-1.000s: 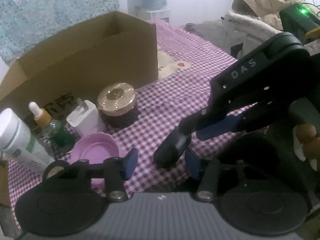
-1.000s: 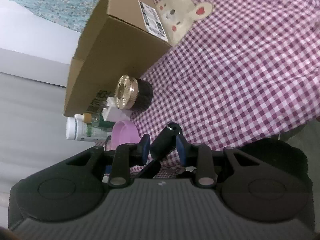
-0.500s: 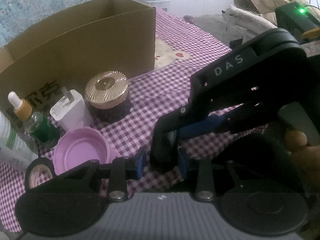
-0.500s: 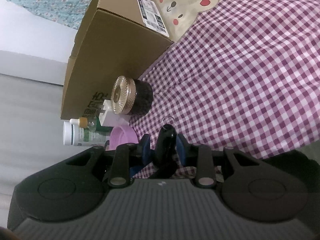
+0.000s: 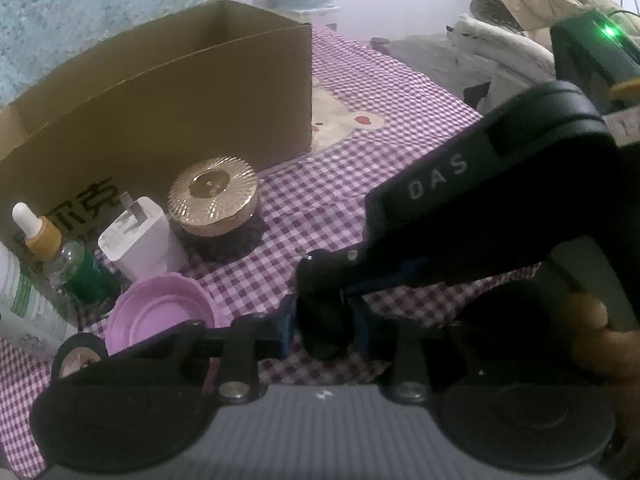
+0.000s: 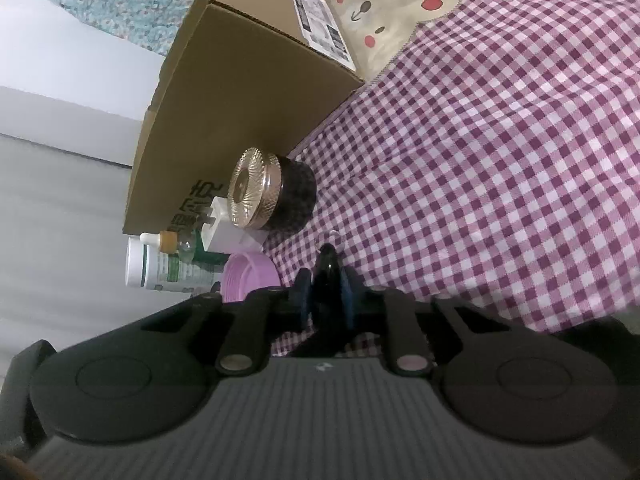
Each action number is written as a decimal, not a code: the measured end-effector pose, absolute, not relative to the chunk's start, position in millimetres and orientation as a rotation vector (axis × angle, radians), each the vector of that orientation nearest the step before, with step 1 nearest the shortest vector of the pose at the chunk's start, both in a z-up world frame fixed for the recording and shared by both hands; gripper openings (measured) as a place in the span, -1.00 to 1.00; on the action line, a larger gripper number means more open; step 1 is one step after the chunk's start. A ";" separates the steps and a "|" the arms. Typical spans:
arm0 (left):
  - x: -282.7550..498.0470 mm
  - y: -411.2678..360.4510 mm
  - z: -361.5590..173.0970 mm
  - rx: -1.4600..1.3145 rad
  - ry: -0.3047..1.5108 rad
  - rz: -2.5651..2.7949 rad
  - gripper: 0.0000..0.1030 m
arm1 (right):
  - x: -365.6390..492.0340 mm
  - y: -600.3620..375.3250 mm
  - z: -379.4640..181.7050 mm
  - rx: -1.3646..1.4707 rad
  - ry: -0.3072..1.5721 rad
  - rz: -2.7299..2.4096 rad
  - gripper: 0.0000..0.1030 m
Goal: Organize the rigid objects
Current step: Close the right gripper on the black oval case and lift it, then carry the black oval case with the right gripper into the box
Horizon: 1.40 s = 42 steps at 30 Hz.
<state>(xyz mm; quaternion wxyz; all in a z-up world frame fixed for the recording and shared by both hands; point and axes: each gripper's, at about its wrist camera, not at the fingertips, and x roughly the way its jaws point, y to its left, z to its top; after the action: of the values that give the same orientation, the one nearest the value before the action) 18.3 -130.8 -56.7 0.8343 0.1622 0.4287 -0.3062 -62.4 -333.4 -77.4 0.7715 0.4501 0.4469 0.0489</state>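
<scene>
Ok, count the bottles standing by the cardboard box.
2. The white bottle stands at the far left edge, partly cut off; the dropper bottle is just right of it, before the cardboard box. Others may be hidden.

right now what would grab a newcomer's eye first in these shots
Probably the small black object low in the middle of both views, with both grippers' blue jaws closed on it from different sides. Next, the big open cardboard box behind on the purple checked cloth. Before it stand a gold-lidded jar, a white charger, a dropper bottle and a pink lid.
</scene>
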 end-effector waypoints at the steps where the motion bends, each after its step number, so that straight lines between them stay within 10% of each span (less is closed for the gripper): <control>1: 18.0 -130.4 -56.3 0.344 0.905 -0.646 -0.47 | -62.6 -333.4 -77.4 0.979 0.966 0.109 -0.73; 28: 42.7 -58.1 83.4 0.222 0.627 -0.455 -0.57 | 11.7 -261.1 84.2 0.679 0.722 0.384 -0.74; 42: 210.7 -27.6 62.6 0.167 0.979 -0.394 -0.58 | 202.4 -231.1 62.9 0.736 1.008 0.427 -0.74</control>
<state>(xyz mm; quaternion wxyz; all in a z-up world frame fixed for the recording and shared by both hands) 210.7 -27.6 62.6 0.8608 0.0795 0.4663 -0.1876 202.4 -231.1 62.9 0.7902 0.3420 0.4682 0.1984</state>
